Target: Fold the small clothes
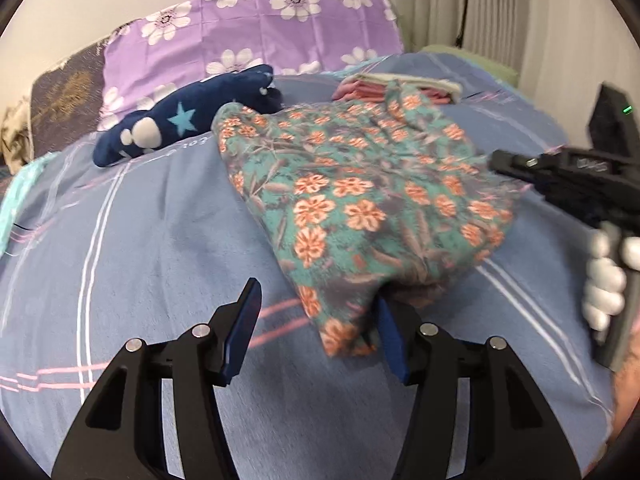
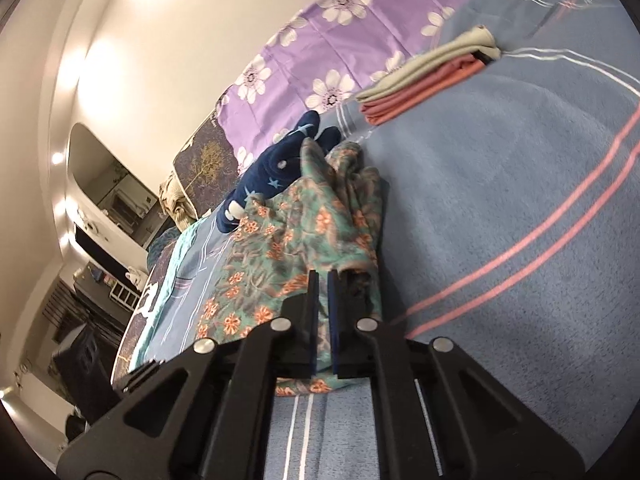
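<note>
Left wrist view: the left hand-held gripper hangs open at the near corner of the floral garment, its right finger touching or just under the hem, nothing pinched. The garment lies half-folded on the bed, just ahead of both grippers. From the right, the right hand-held gripper reaches in to the garment's far edge.

Right wrist view: that right hand-held gripper is closed, with the floral garment bunched right at its tips; whether cloth is actually caught there I cannot tell.

Risk: if only one side holds, a lift would probably drag the fold askew, and the loose corner could slip off the left finger.

Only the left view shows the gloved hand. Only the right view shows the stack of folded clothes edge-on, and the room beyond the bed.
</note>
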Demonstrator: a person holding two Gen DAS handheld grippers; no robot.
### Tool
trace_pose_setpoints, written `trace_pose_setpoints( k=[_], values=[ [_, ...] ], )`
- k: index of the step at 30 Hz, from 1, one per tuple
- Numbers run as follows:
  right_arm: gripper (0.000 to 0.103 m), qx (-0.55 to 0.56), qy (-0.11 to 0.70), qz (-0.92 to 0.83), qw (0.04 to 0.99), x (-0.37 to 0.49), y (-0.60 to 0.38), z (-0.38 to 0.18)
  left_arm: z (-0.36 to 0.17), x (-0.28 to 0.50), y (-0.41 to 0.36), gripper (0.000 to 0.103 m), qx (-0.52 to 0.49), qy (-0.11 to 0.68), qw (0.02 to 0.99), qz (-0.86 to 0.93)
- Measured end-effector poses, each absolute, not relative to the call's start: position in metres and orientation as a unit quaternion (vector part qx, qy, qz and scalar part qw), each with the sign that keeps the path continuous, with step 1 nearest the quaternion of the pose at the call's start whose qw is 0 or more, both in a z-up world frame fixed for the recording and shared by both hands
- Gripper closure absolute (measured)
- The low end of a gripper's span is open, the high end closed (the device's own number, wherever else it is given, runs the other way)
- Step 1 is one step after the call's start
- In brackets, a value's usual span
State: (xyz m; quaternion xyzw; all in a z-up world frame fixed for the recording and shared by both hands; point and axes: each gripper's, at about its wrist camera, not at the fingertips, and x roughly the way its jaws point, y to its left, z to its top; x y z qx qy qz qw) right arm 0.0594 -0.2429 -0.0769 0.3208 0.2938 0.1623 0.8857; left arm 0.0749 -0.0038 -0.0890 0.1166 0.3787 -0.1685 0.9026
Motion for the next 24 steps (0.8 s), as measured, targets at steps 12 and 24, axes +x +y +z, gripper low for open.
trace_pose_setpoints(
  k=[12, 24],
  values=[
    [0.089, 0.342, 0.296, 0.176, 0.874, 0.047, -0.265, -0.079, -0.098, 0.073, 0.024, 0.045, 0.093, 0.398, 0.901, -0.144],
    [0.103, 0.208, 0.304, 0.114, 0.923, 0.025, -0.237, -0.043, -0.100, 0.072, 0.026, 0.045, 0.087, 0.400, 0.900, -0.149]
  ],
)
